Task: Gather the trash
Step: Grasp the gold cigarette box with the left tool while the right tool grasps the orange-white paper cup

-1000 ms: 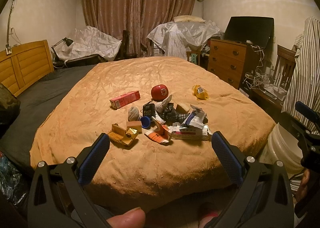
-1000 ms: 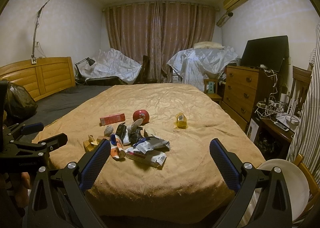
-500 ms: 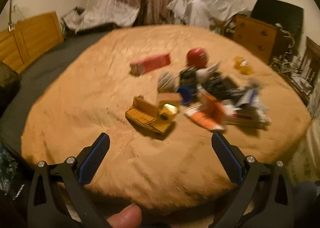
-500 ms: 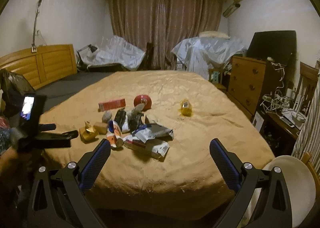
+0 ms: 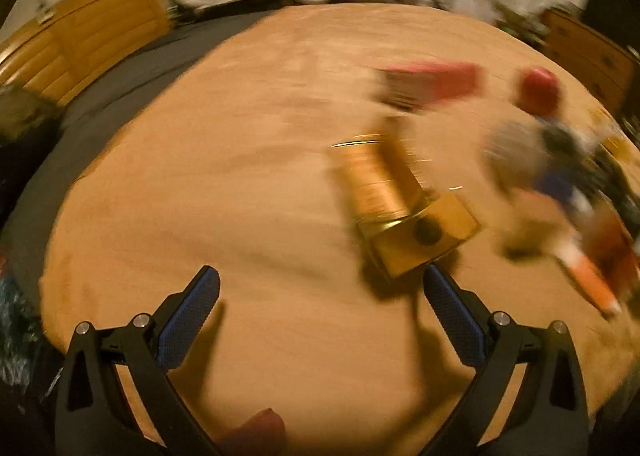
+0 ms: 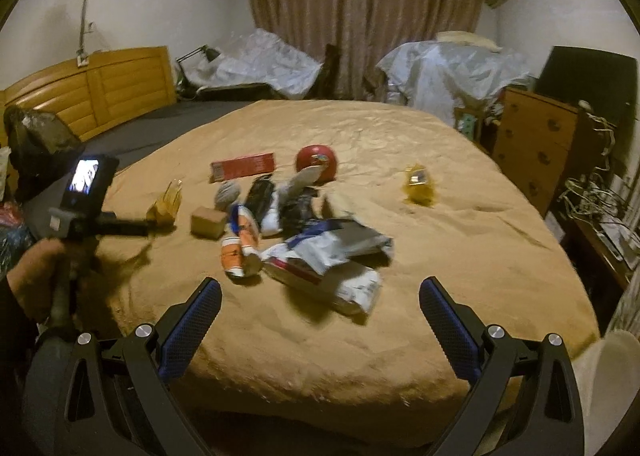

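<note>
My left tongs [image 5: 320, 296], spread wide and empty, have swooped in close to the gold box [image 5: 404, 208] on the bed [image 5: 200, 184], so I think I grab it first, while my right tongs [image 6: 320, 310], also spread, show the whole trash pile [image 6: 296, 228] sharply.

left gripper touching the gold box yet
Cannot tell. In the blurred left wrist view the open left gripper has one finger at the gold box edge; contact unclear.
</note>
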